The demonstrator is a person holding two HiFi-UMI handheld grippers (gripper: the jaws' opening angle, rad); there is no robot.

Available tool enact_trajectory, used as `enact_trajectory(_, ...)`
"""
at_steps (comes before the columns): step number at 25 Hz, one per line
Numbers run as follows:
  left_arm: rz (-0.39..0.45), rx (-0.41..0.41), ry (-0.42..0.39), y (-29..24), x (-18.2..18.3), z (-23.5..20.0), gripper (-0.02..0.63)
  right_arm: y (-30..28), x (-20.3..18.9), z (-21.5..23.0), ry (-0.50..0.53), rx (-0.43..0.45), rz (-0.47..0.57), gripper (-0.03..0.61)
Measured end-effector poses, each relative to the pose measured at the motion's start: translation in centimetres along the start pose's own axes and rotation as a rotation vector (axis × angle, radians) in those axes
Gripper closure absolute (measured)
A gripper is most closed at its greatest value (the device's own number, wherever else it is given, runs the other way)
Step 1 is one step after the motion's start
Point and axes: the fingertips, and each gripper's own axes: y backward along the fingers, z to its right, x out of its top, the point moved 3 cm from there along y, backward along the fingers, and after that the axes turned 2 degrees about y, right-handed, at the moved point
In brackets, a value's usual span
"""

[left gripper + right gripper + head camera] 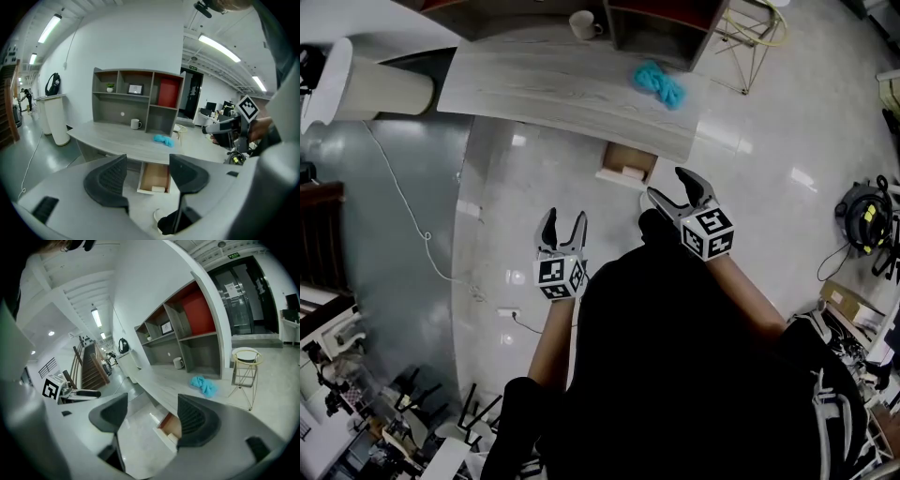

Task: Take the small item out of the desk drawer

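The desk drawer (628, 165) stands pulled open under the grey desk (544, 89), with a small white item (631, 173) lying at its front. My left gripper (562, 228) is open and empty, held above the floor short of the drawer. My right gripper (679, 190) is open and empty too, just right of the drawer. In the left gripper view the drawer (155, 176) and the item (158, 189) show between the open jaws, some way off. The right gripper view has the drawer (171, 424) partly behind its right jaw.
A blue cloth (661, 83) and a white mug (584, 23) lie on the desk by a shelf unit (136, 98). A wire stool (752, 36) stands at the right, a white pillar (380, 89) at the left, a machine with cables (868, 217) far right.
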Motion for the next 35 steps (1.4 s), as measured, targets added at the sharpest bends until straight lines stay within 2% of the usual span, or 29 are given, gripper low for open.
enact_trajectory(4,-0.07,-0.075,-0.06,-3.6,-0.3,1.0,0.351,-0.9,1.0,1.5,-0.01,-0.004,0.006,0.261)
enact_trajectory(7,-0.14,-0.201,-0.047,-7.2,-1.4,1.6,0.351,-1.8,1.0,2.4,-0.023,-0.023,-0.001,0.261)
enact_trajectory(10,-0.207,-0.305,-0.093,-11.5,-2.3,2.0,0.351,-2.5,0.6,3.7,-0.051,-0.077,-0.014,0.261)
enact_trajectory(14,-0.299,-0.431,-0.22,-16.0,-4.4,3.7,0.351,-1.5,-0.1,4.5,-0.105,-0.171,-0.026,0.261)
enact_trajectory(19,-0.461,-0.593,-0.449,-21.2,-10.3,5.6,0.351,0.5,-1.3,5.2,-0.192,-0.288,-0.016,0.261)
enact_trajectory(21,-0.517,-0.648,-0.499,-23.1,-12.1,6.2,0.351,1.2,-2.0,5.7,-0.241,-0.344,-0.004,0.261)
enact_trajectory(23,-0.559,-0.685,-0.503,-24.9,-13.1,6.6,0.351,1.4,-2.9,6.2,-0.275,-0.389,-0.008,0.261)
enact_trajectory(26,-0.575,-0.712,-0.518,-26.9,-14.1,6.6,0.351,1.3,-4.0,6.4,-0.302,-0.444,-0.014,0.261)
enact_trajectory(30,-0.595,-0.751,-0.635,-28.4,-15.9,6.3,0.351,1.1,-4.8,6.1,-0.332,-0.505,0.021,0.261)
enact_trajectory(35,-0.596,-0.799,-0.775,-29.9,-18.3,6.9,0.351,-0.9,-6.0,5.7,-0.335,-0.498,0.008,0.261)
